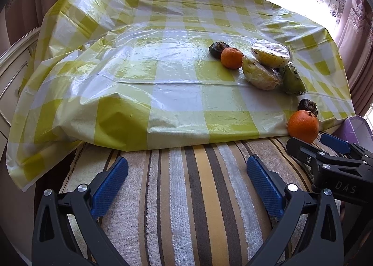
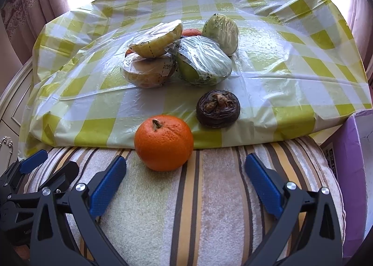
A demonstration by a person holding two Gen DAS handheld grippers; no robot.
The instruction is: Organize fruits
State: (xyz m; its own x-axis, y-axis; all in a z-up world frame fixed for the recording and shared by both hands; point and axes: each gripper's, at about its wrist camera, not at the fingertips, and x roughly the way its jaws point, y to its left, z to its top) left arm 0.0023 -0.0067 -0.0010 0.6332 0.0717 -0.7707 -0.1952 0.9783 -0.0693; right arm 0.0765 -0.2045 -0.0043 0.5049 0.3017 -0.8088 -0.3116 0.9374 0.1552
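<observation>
Orange fruit [image 2: 164,142] before spread tongs [image 2: 185,176]

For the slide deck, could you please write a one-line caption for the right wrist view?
Open right gripper faces an orange at the checked tablecloth's edge, wrapped fruit halves behind.

checked plastic cloth [image 2: 291,75] carries wrapped fruit [image 2: 202,61], perhaps halved.

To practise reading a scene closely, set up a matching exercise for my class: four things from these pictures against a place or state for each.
1. near orange
2. dark wrinkled fruit
3. wrapped fruit halves
4. right gripper

A. open, empty
B. piled, in plastic film
C. at the checked cloth's front edge
D. on the checked cloth, behind the near orange

Pairs: 1-C, 2-D, 3-B, 4-A
</observation>
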